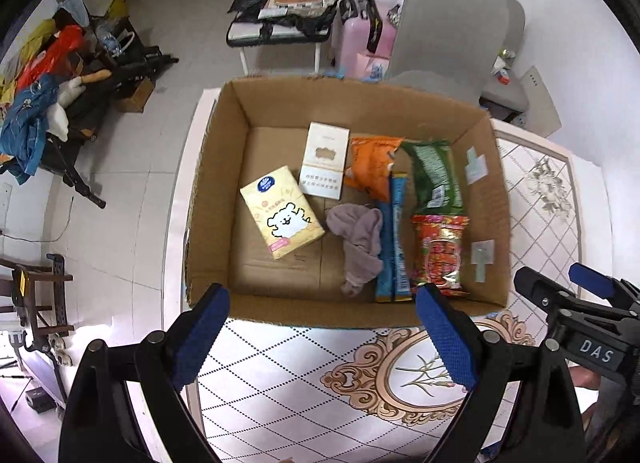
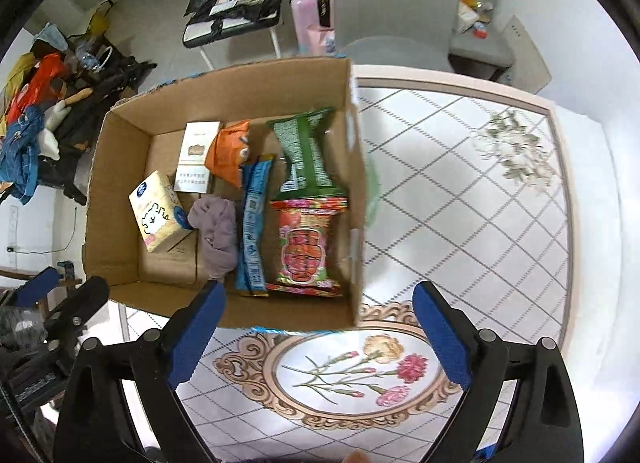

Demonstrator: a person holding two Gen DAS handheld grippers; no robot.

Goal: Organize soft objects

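An open cardboard box (image 1: 216, 191) (image 2: 120, 167) stands on the patterned table. Inside lie a yellow tissue pack (image 1: 282, 212) (image 2: 156, 217), a white carton (image 1: 325, 161) (image 2: 197, 157), an orange snack bag (image 1: 370, 169) (image 2: 229, 153), a mauve cloth (image 1: 360, 241) (image 2: 216, 233), a blue packet (image 1: 394, 239) (image 2: 252, 229), a green bag (image 1: 436, 175) (image 2: 306, 153) and a red bag (image 1: 440, 253) (image 2: 306, 247). My left gripper (image 1: 322, 339) is open and empty before the box's near wall. My right gripper (image 2: 320, 335) is open and empty, near the box's right corner; it also shows in the left wrist view (image 1: 560, 287).
The table (image 2: 460, 203) has a diamond pattern and a flower medallion (image 2: 344, 375) under my right gripper. Grey chairs (image 1: 452, 31) stand behind the table. A pink suitcase (image 1: 360, 43), a loaded white chair (image 1: 280, 19) and piled clothes (image 1: 36, 103) are on the floor beyond.
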